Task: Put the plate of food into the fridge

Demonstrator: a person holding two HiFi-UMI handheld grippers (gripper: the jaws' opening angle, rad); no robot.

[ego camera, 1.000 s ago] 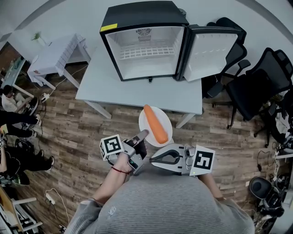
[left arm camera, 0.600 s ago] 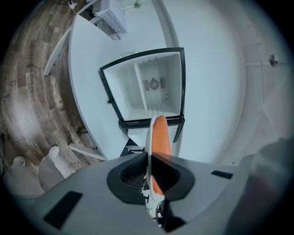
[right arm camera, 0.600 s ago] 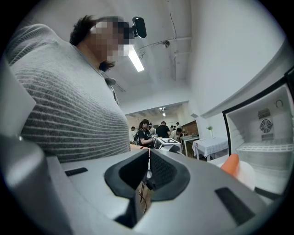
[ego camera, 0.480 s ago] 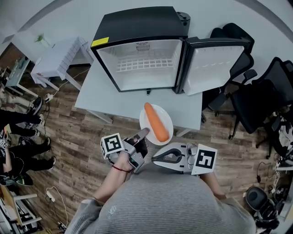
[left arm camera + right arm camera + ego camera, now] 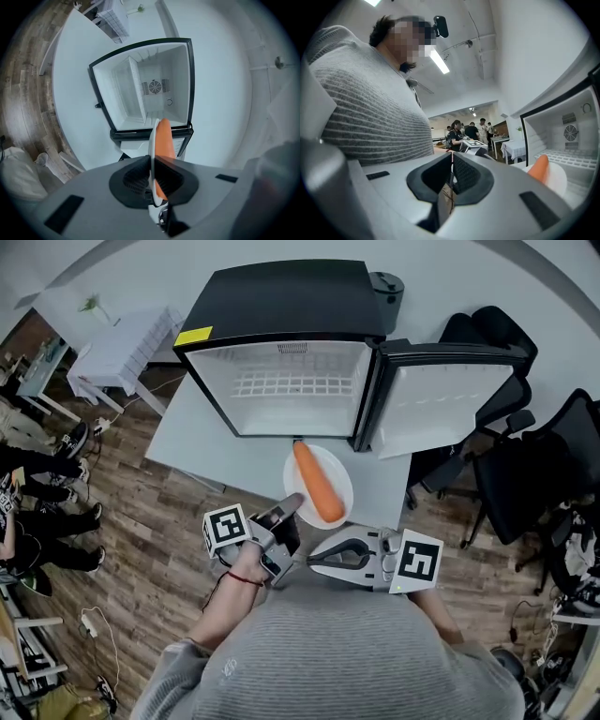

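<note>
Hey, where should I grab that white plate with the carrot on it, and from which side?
Pinch the plate at its near rim, coming in level from the person's side. The rim is thin and bare there, while the carrot lies along the middle, pointing toward the open fridge. The left gripper is shut on that near rim, which leaves the far edge free to enter first.

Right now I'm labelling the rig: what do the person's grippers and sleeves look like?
The left gripper and right gripper have pale grey bodies with dark ribbed fingers. Each carries a white cube printed with black square markers. The person wears a grey knit sweater and a red wrist band.
</note>
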